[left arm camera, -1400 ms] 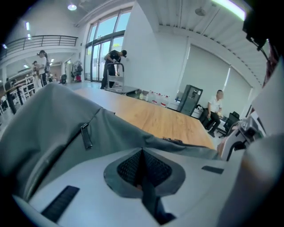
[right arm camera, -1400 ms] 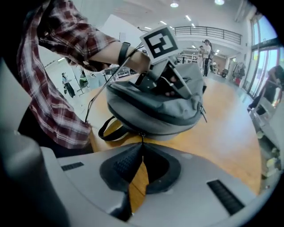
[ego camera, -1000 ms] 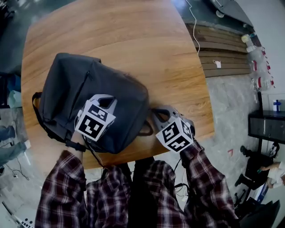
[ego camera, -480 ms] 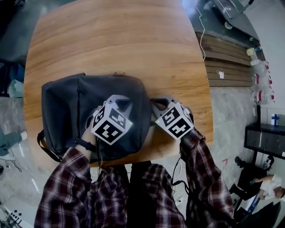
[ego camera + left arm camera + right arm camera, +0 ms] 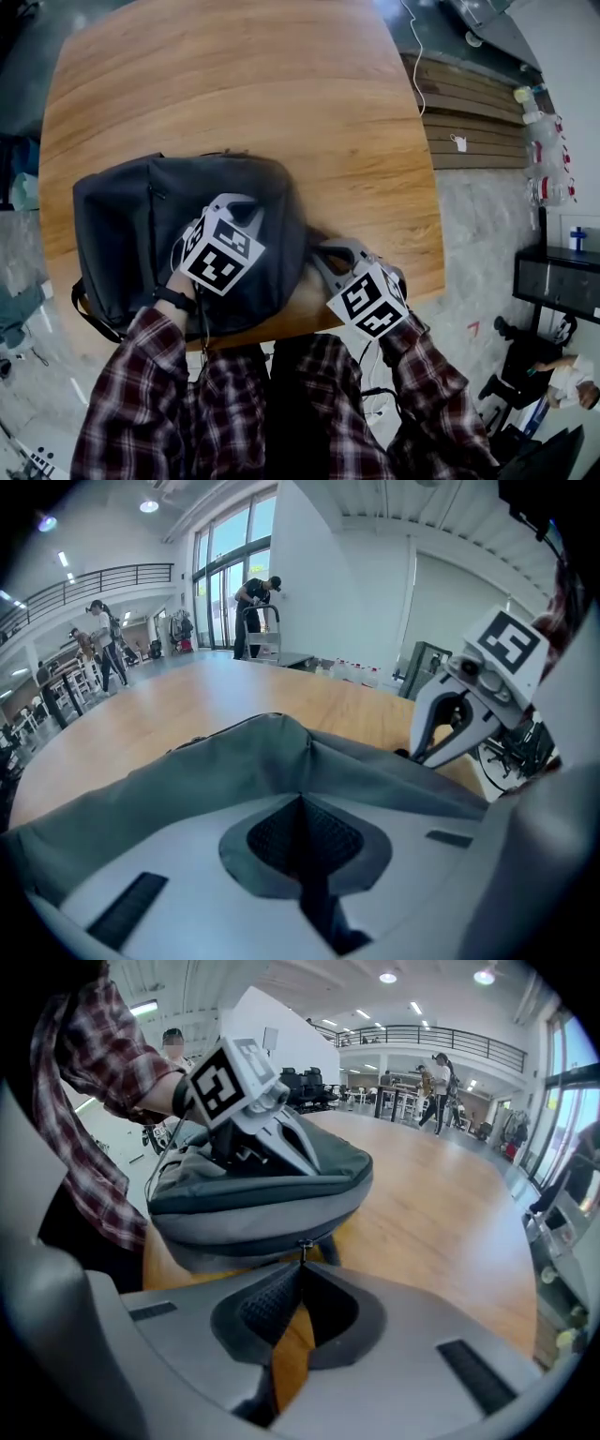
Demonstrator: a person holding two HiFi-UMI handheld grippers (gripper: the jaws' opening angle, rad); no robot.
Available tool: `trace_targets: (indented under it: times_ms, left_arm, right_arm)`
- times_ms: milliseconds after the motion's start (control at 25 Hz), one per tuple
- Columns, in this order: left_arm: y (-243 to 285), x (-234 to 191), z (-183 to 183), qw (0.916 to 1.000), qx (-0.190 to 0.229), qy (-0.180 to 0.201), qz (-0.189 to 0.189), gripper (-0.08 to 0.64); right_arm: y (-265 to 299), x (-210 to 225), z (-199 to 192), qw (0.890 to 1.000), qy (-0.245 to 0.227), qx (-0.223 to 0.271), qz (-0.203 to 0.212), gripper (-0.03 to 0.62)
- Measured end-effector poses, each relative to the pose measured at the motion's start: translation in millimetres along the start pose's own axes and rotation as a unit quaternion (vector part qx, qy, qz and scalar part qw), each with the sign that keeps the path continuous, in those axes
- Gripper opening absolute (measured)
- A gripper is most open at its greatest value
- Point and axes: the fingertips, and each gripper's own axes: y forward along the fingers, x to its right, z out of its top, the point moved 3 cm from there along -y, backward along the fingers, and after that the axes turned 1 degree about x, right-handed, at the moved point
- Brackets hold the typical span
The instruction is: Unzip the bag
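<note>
A dark grey backpack (image 5: pixel 122 234) lies flat on the round wooden table (image 5: pixel 234 84), near the edge closest to me. My left gripper (image 5: pixel 246 211) rests on top of the bag, its jaws shut and pinching a fold of the fabric (image 5: pixel 307 752). My right gripper (image 5: pixel 314 258) is at the bag's right end, shut on the small metal zipper pull (image 5: pixel 301 1245), which sits right at its tips. The zipper line runs along the bag's side (image 5: pixel 262 1204). The right gripper view also shows the left gripper (image 5: pixel 309 1159) on the bag.
A bag strap (image 5: pixel 89 314) hangs past the table's near-left edge. The table's near edge is just under my hands. Stacked wooden boards (image 5: pixel 469 112) and bottles (image 5: pixel 548 141) stand on the floor to the right. People walk far off in the hall.
The bag has slid a little to the left on the table. My right gripper has drawn back toward me. The left gripper stays on the bag, shifted slightly left.
</note>
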Motion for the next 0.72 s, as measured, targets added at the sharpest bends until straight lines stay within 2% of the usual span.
trace_targets:
  times_ms: [320, 480, 600, 720]
  left_arm:
    - [11.1, -11.5, 13.0, 0.9990, 0.002, -0.025, 0.037, 0.009]
    - [17.2, -20.5, 24.9, 0.9974, 0.002, -0.043, 0.057, 0.009]
    - [22.6, -25.9, 32.2, 0.9965, 0.004, -0.052, 0.066, 0.009]
    - [16.3, -30.2, 41.8, 0.9936, 0.041, -0.069, 0.080, 0.009]
  right_arm:
    - [-20.6, -82.0, -11.6, 0.998, 0.041, 0.017, 0.034, 0.018]
    - [-22.5, -114.8, -5.4, 0.997, 0.043, 0.024, 0.059, 0.018]
    - [-20.1, -115.8, -6.8, 0.997, 0.044, 0.025, 0.051, 0.018]
    - [-17.2, -100.3, -13.3, 0.999, 0.037, 0.020, 0.031, 0.018]
